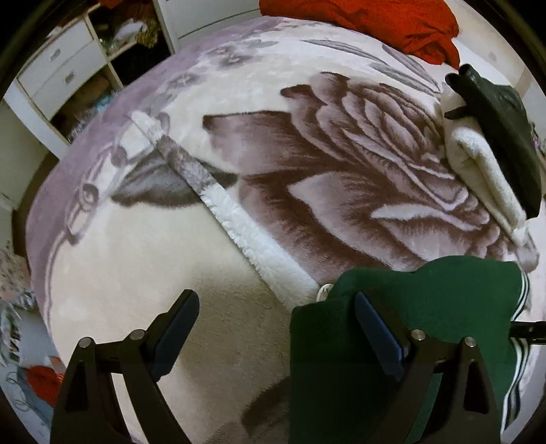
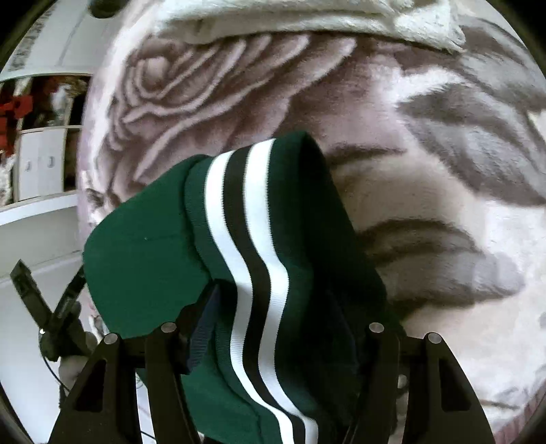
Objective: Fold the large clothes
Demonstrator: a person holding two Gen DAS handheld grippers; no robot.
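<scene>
Rose-patterned blanket [image 1: 341, 153] on bed, white drawer unit [image 1: 58, 75] beside.

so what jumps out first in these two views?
The dark green garment with its white and black striped band fills the middle of the right wrist view, bunched between the right gripper fingers. In the left wrist view, a big rose-print blanket covers the bed, a red garment lies at the far edge, and the left gripper is open.

Matt green knit garment [image 2: 143, 259] with ribbed striped trim [image 2: 252, 246] lies on a plush, fuzzy blanket [image 1: 136, 259].
</scene>
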